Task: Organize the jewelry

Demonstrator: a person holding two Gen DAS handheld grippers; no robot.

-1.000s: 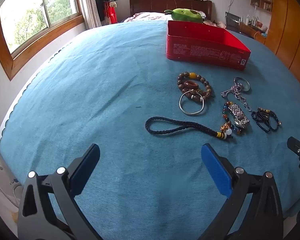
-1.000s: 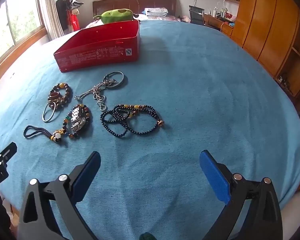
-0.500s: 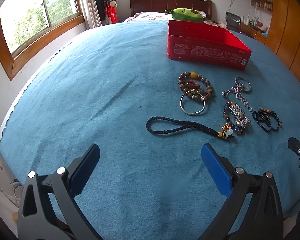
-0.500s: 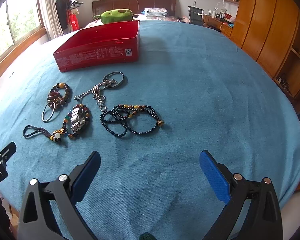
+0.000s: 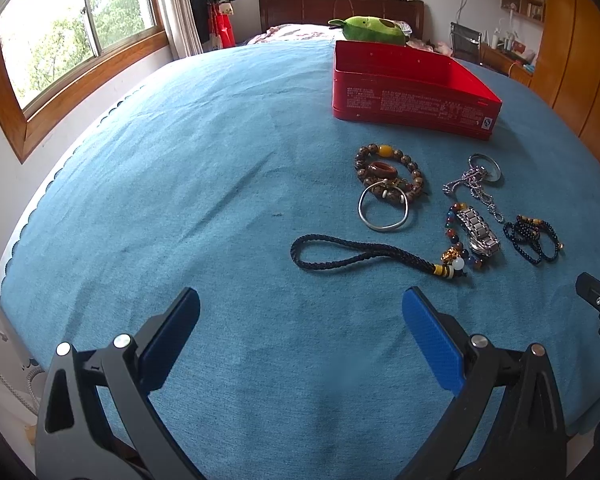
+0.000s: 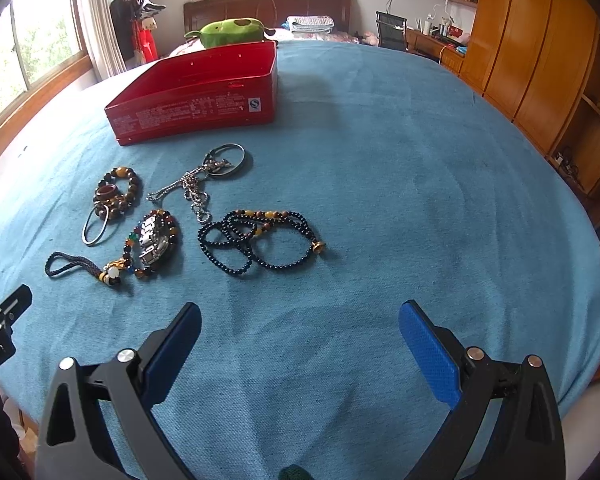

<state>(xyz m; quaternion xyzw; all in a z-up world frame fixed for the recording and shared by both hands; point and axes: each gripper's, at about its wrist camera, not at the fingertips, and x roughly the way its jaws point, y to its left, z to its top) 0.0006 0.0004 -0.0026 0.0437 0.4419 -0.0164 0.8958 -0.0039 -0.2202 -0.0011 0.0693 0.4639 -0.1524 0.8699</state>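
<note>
1. The left gripper [image 5: 300,312] and the right gripper [image 6: 300,320] are held wide apart, empty, above the blue cloth [image 6: 420,200].
2. Jewelry is laid out loose ahead: the black bead bracelets [image 6: 260,240], watch [image 6: 154,240] and silver chain [image 6: 196,188].
3. The red tin [image 6: 196,112] stands open beyond, presumably for collection.
4. Its printed label is noted; only an "S" mark is legible.

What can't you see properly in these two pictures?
- Floor of the red tin: hidden in the left wrist view by its near wall; the right wrist view shows only part.
- Print on the tin: too small to read in both views.
- Green plush toy: lower part hidden behind the tin.
- Right gripper: cut off by the left view's edge.
</note>
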